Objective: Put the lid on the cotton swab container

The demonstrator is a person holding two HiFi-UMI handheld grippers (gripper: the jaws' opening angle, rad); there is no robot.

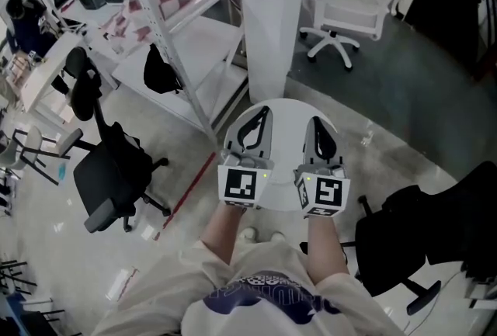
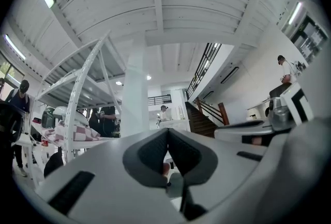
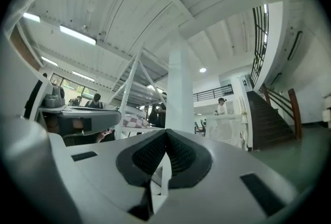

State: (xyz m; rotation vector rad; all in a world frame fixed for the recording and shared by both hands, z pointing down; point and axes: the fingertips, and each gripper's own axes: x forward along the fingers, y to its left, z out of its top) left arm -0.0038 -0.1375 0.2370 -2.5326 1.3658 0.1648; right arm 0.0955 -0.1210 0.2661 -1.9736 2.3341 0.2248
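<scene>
Head view has my left gripper point(image 1: 262, 112) and right gripper point(image 1: 315, 122) both clenched on nothing over the round white table point(image 1: 288, 105). No swab container or lid is in sight, so I judge nothing's started. I must locate them first.

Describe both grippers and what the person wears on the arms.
The left gripper and right gripper match: white moulded shells with dark grey textured pads tapering to a point. Each carries a white cube with black square markers and a small green light. The shirt is cream with a dark print.
</scene>
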